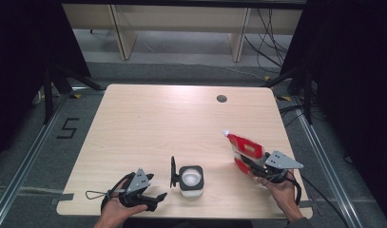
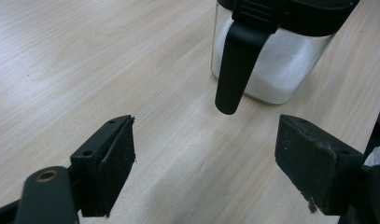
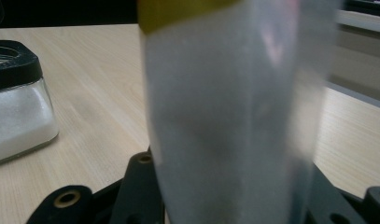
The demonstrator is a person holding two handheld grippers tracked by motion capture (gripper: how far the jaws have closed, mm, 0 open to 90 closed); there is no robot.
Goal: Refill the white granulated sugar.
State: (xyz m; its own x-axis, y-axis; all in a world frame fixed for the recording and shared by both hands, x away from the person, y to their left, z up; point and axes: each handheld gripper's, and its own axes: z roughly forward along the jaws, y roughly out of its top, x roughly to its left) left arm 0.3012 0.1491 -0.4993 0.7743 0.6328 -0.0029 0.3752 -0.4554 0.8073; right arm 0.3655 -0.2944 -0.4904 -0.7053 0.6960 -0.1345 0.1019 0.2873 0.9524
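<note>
The red pouch [image 1: 245,148], spout up, is clamped in the right gripper [image 1: 257,167] at the table's [image 1: 148,118] near right. The open jar [image 1: 191,180] of white powder sits near centre. The left gripper's [image 1: 150,197] jaws are apart beside it.

"5" on the floor [image 1: 67,128]

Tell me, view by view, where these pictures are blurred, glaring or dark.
High view: sharp, but the surroundings are dark and a bright patch of glare lies on the far side of the table. Left gripper view: the black pads are crisp, the jar softer. Right gripper view: the pouch sits too close, blurred and washed out.
</note>
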